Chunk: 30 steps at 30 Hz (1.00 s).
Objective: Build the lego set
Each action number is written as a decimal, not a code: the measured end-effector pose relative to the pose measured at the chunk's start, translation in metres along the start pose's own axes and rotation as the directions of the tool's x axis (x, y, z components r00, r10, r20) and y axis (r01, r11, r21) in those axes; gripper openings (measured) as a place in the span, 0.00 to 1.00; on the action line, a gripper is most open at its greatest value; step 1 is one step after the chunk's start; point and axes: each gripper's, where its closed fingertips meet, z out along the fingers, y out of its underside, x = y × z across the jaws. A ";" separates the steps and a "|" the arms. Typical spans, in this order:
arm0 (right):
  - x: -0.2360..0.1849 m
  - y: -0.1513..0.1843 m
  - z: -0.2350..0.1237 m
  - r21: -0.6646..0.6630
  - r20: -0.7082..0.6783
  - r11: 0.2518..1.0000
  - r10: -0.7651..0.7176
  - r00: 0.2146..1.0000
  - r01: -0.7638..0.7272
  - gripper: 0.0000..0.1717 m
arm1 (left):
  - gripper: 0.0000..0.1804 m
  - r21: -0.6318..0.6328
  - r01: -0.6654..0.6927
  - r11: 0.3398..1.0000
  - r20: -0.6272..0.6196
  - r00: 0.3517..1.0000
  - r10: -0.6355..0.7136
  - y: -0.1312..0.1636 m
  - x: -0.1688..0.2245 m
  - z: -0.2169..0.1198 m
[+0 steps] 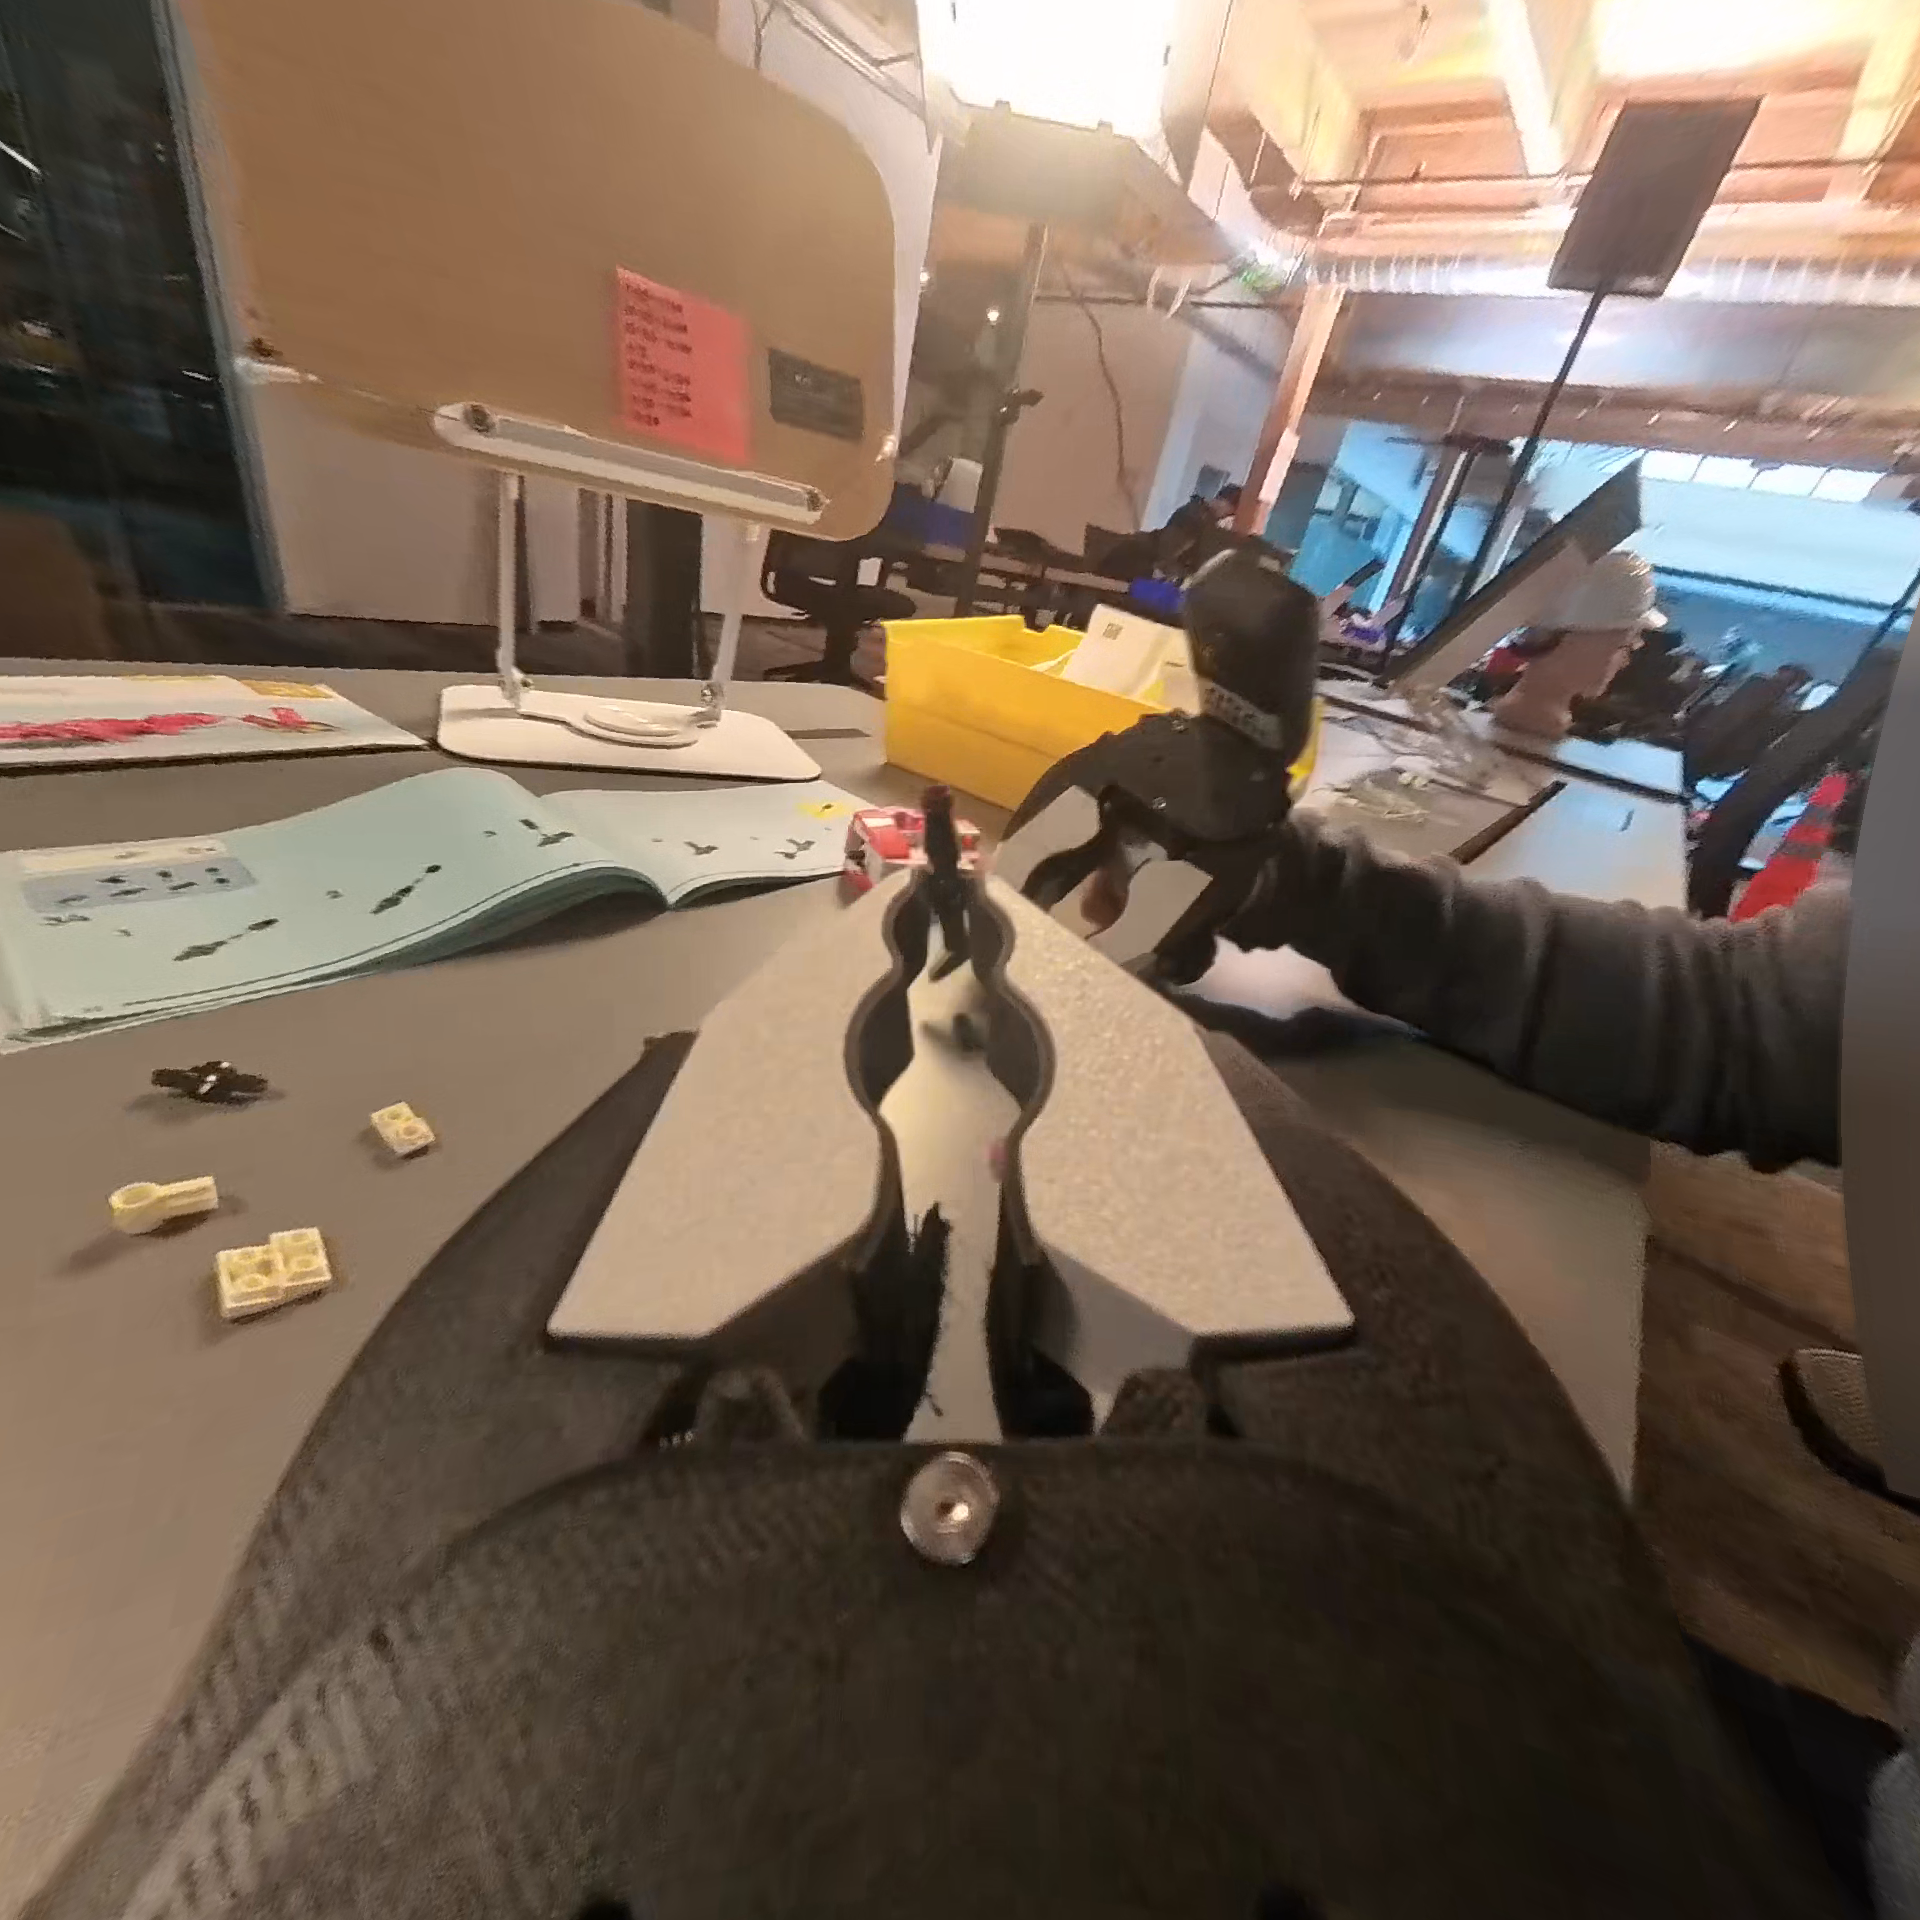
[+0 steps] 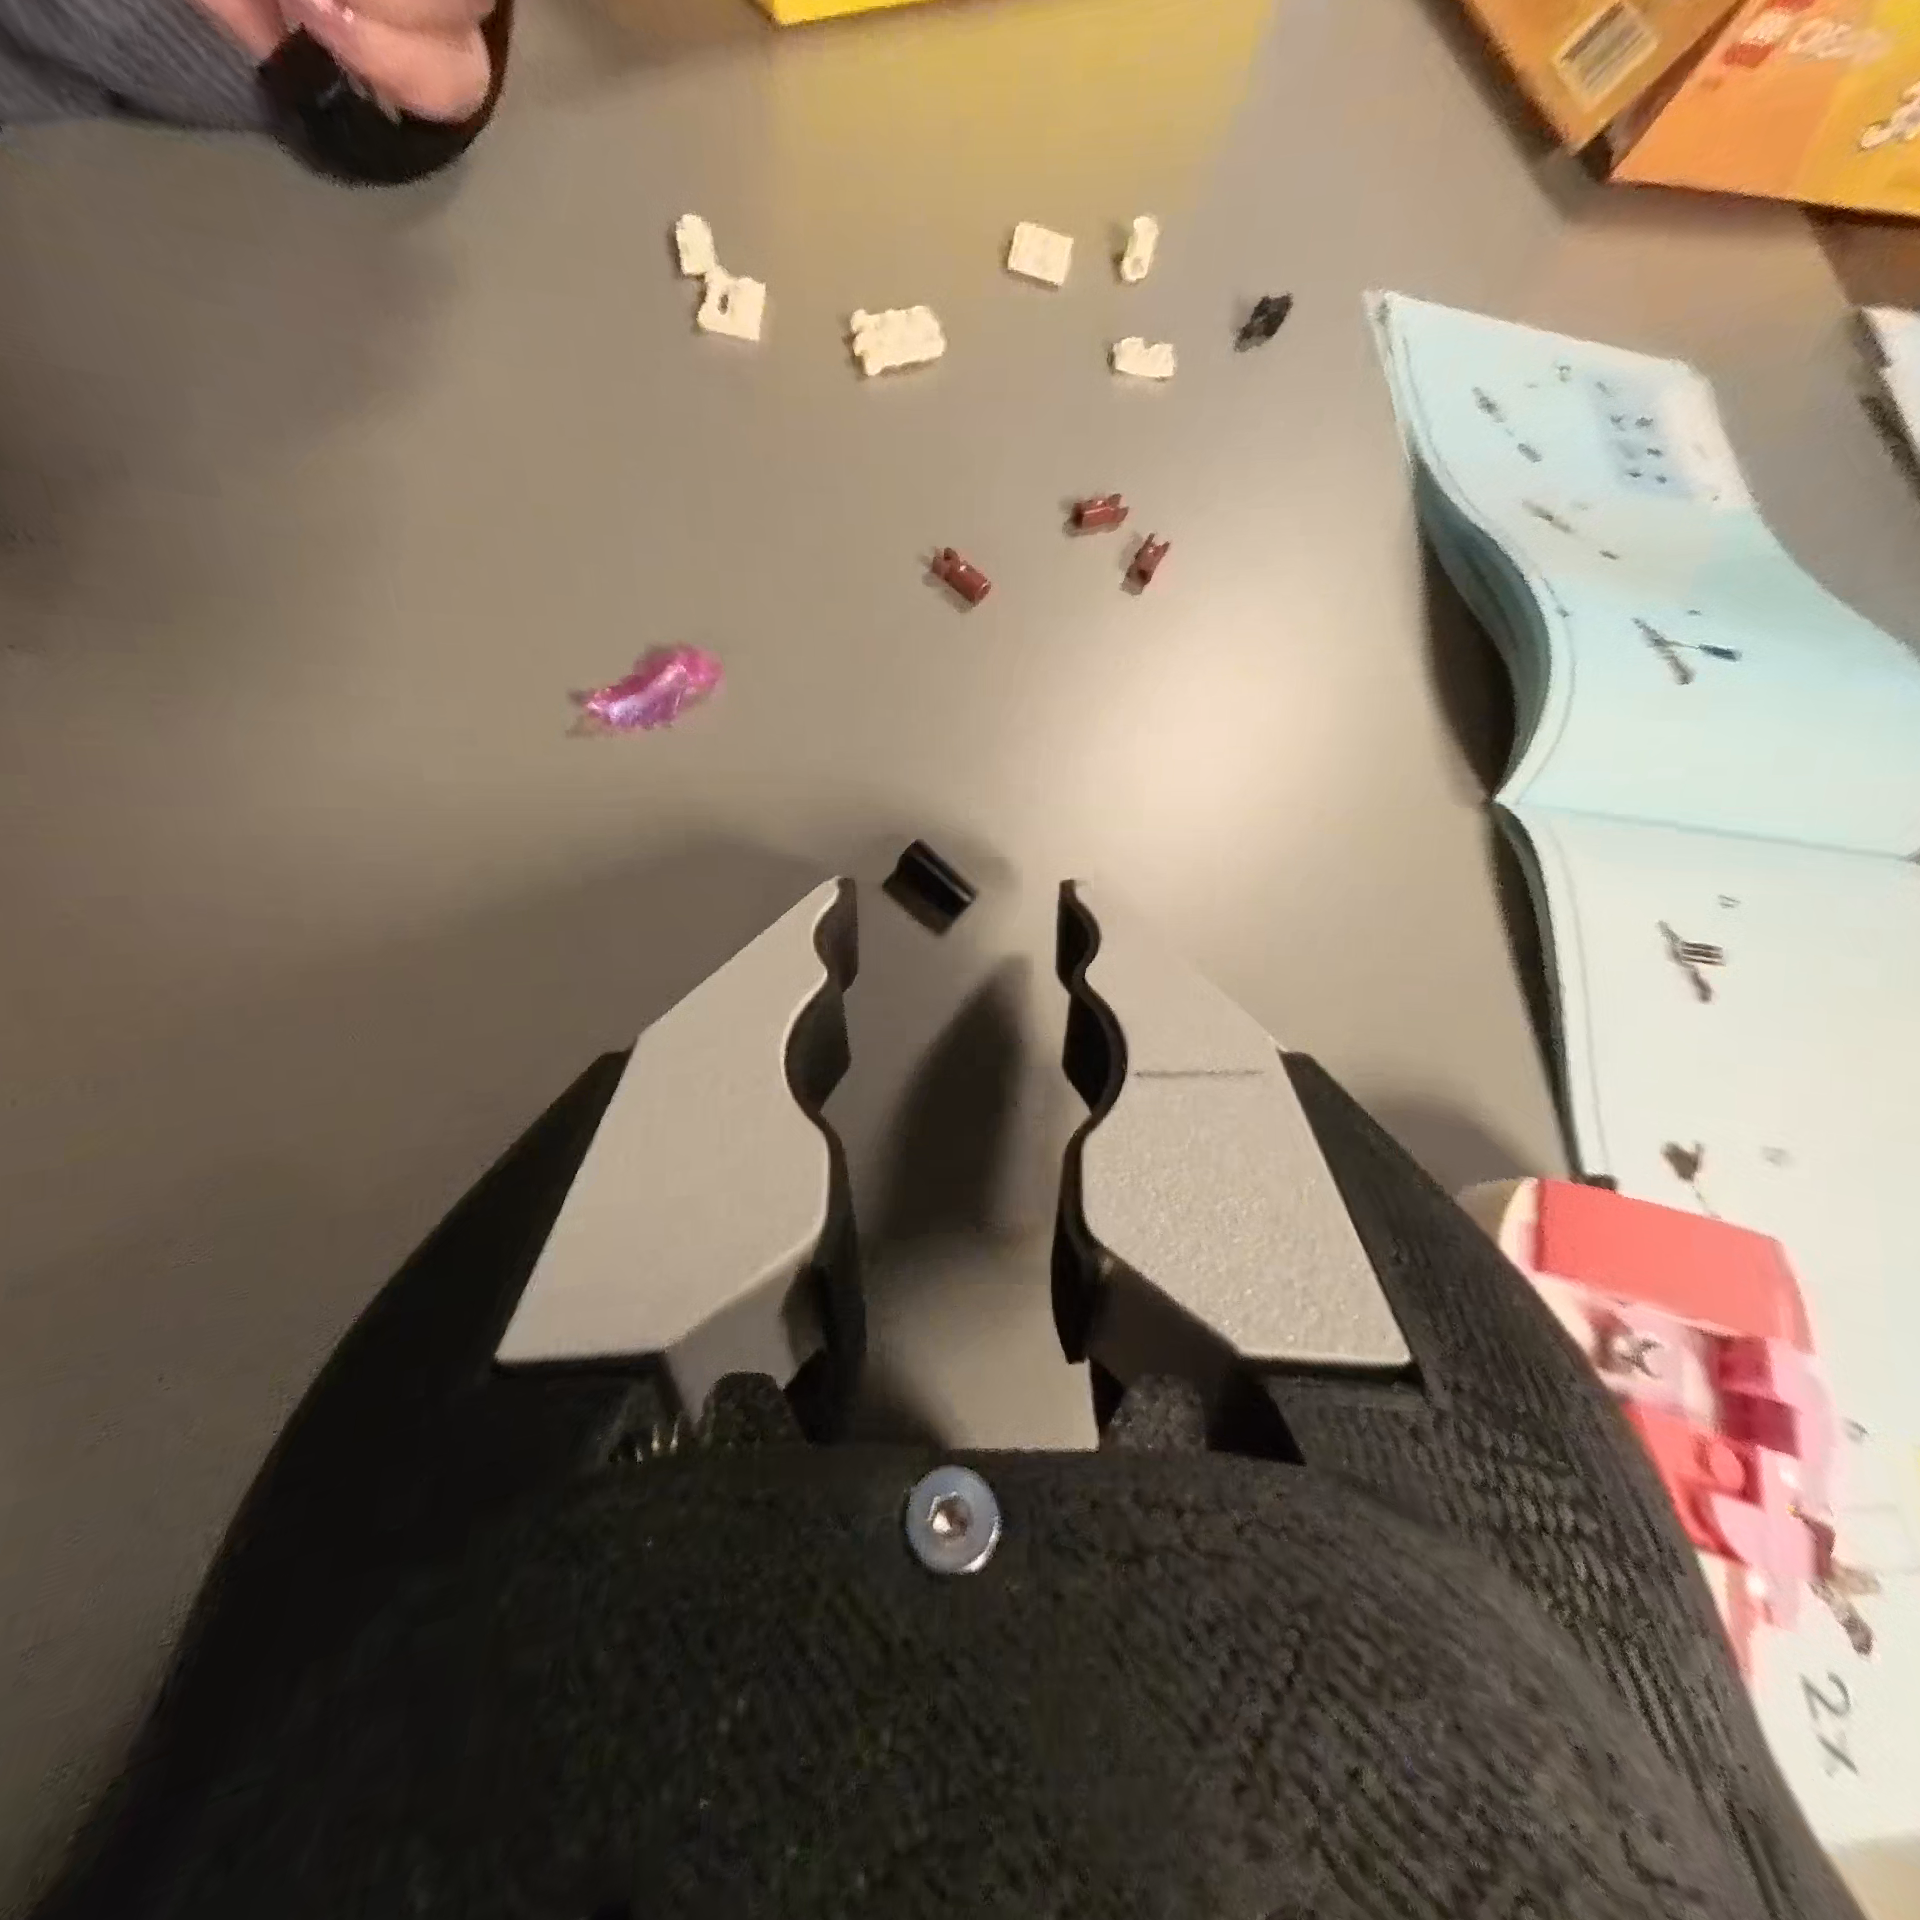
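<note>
Looked like an open-plan workshop or lab: exposed timber ceiling beams (image 1: pixel 1455 177) and pipes overhead, rows of desks with office chairs (image 1: pixel 831 592) farther back, a yellow parts bin (image 1: pixel 987 717) on the grey worktable (image 1: pixel 520 1039), an open instruction booklet (image 1: pixel 364 883), small building bricks (image 2: pixel 894 338) scattered about.

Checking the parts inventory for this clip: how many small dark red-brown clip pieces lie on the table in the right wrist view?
3. One lies left, one farther back, one right beside it, all loose on the grey table ahead of the open right gripper. Others may sit out of frame.
</note>
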 end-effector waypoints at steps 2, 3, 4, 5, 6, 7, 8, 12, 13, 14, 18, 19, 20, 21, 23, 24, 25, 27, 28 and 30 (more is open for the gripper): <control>-0.003 0.001 0.004 -0.013 0.066 1.000 0.013 0.998 -0.012 0.22 | 0.03 -0.005 0.018 1.000 -0.013 1.000 -0.018 0.001 0.001 0.001; -0.004 0.001 0.005 -0.018 0.096 1.000 0.026 0.995 -0.024 0.21 | 0.03 -0.015 0.018 1.000 -0.020 1.000 -0.018 0.003 0.002 0.002; -0.006 0.001 0.006 -0.022 0.130 0.999 0.044 0.991 -0.041 0.21 | 0.03 -0.024 0.012 1.000 -0.025 1.000 -0.012 0.004 0.003 0.003; -0.008 0.001 0.006 -0.029 0.167 0.998 0.067 0.984 -0.063 0.20 | 0.03 -0.033 0.001 0.999 -0.023 1.000 -0.002 0.006 0.004 0.003; -0.010 0.001 0.006 -0.036 0.197 0.996 0.090 0.976 -0.085 0.20 | 0.03 -0.042 -0.012 0.999 -0.019 1.000 0.011 0.007 0.004 0.004; -0.009 0.001 0.006 -0.034 0.212 0.994 0.110 0.971 -0.106 0.19 | 0.03 -0.049 -0.022 0.999 -0.017 1.000 0.021 0.008 0.005 0.005; -0.009 0.000 0.005 -0.033 0.225 0.992 0.125 0.966 -0.121 0.19 | 0.03 -0.053 -0.028 0.998 -0.017 0.999 0.027 0.009 0.005 0.005; -0.011 -0.001 0.004 -0.025 0.237 0.992 0.123 0.964 -0.120 0.15 | 0.03 -0.053 -0.021 0.998 -0.024 1.000 0.020 0.009 0.006 0.005; -0.012 -0.001 0.004 -0.025 0.237 0.993 0.117 0.964 -0.114 0.13 | 0.03 -0.051 -0.015 0.999 -0.029 0.999 0.014 0.009 0.006 0.005; -0.012 -0.001 0.004 -0.027 0.237 0.994 0.113 0.965 -0.109 0.11 | 0.03 -0.048 -0.009 0.999 -0.032 0.999 0.008 0.008 0.007 0.005; -0.013 -0.001 0.005 -0.029 0.238 0.994 0.109 0.965 -0.106 0.09 | 0.03 -0.041 0.007 0.999 -0.046 0.999 -0.008 0.007 0.008 0.005; -0.013 -0.001 0.004 -0.024 0.237 0.994 0.107 0.965 -0.104 0.10 | 0.03 -0.041 0.009 0.999 -0.049 0.999 -0.011 0.008 0.008 0.005; -0.013 -0.002 0.004 -0.022 0.237 0.994 0.105 0.966 -0.103 0.11 | 0.03 -0.042 0.010 0.999 -0.053 0.999 -0.012 0.008 0.009 0.005; -0.013 -0.001 0.005 -0.026 0.238 0.994 0.106 0.965 -0.102 0.11 | 0.03 -0.044 0.011 0.999 -0.057 0.998 -0.013 0.008 0.009 0.005; -0.013 -0.001 0.006 -0.031 0.233 0.995 0.101 0.967 -0.097 0.11 | 0.03 -0.050 0.010 0.999 -0.064 0.998 -0.013 0.009 0.010 0.006; -0.013 -0.001 0.007 -0.032 0.230 0.995 0.096 0.968 -0.091 0.10 | 0.03 -0.053 0.008 0.999 -0.066 0.998 -0.012 0.009 0.011 0.006; -0.013 -0.002 0.007 -0.032 0.227 0.996 0.091 0.970 -0.086 0.09 | 0.03 -0.056 0.006 0.998 -0.069 0.998 -0.010 0.010 0.011 0.007; -0.011 -0.002 0.009 -0.034 0.213 0.996 0.091 0.973 -0.086 0.06 | 0.03 -0.060 0.003 0.998 -0.071 0.997 -0.007 0.011 0.012 0.007; -0.009 -0.002 0.009 -0.036 0.199 0.995 0.098 0.975 -0.093 0.04 | 0.03 -0.062 0.002 0.998 -0.072 0.997 -0.006 0.011 0.012 0.007; -0.008 -0.002 0.010 -0.038 0.198 0.994 0.106 0.974 -0.101 0.03 | 0.03 -0.068 0.001 0.998 -0.074 0.997 -0.006 0.012 0.013 0.008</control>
